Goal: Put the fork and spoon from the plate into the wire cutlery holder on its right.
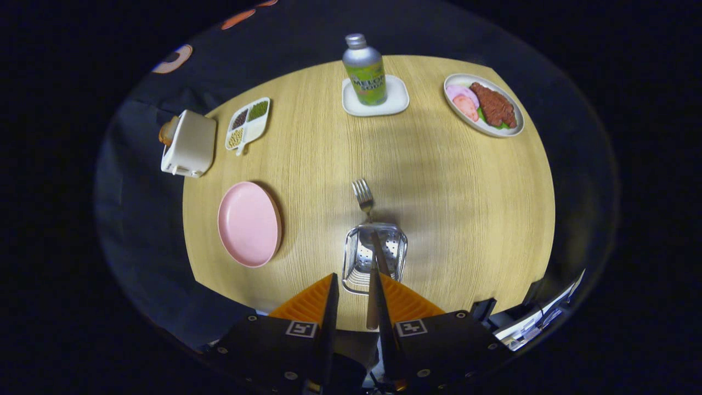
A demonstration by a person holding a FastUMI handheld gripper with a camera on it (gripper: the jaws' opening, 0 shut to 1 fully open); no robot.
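Tool (356, 293) above wire cutlery holder (375, 258), fingers parted w/ a gap. Counter (439, 192): pink plate (249, 224) bare, left of holder. Fork (363, 197) standing in holder, tines up; a utensil handle (373, 299) rises betw. fingers, contact unclear.

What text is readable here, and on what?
Bottle: printed label, too small and warped to quote reliably.
Gripper: two square markers, patterns only, no words.
No other text seen.
Fingers stand apart, with the fork handle against one of them, over the holder.
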